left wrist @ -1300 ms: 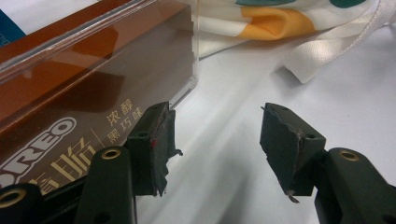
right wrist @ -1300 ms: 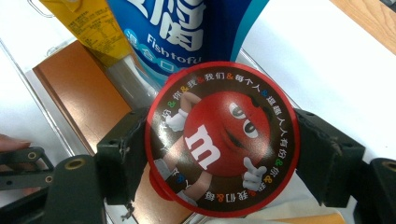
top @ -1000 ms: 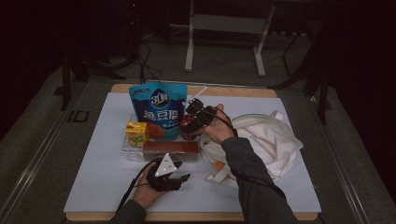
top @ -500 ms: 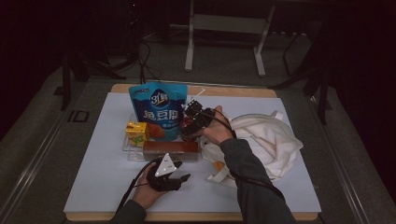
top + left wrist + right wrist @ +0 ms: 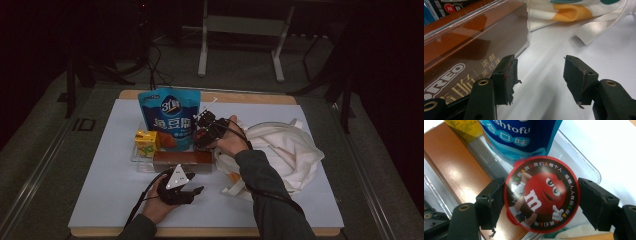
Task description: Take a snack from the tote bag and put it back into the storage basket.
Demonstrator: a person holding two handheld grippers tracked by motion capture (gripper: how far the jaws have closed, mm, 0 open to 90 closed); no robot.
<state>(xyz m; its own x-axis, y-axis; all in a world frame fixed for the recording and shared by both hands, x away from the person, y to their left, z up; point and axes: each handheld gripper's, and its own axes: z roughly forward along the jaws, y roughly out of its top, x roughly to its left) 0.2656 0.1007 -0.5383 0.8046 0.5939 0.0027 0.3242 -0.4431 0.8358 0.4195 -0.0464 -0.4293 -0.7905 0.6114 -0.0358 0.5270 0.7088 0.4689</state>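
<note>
Right gripper view: my right claw (image 5: 541, 200) is clamping the round M&M's tub (image 5: 542, 195), lifting toward the white bag at three o'clock; my left claw (image 5: 539, 75) is gaping, idle.

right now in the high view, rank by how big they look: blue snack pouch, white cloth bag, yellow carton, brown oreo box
1. white cloth bag
2. blue snack pouch
3. brown oreo box, partly hidden by the hands, so less sure
4. yellow carton

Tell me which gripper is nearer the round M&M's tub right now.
Right. The right gripper has its jaws on either side of the M&M's tub, pads at its red rim. The left gripper sits open on the table, near the front of the brown Oreo box.
</note>
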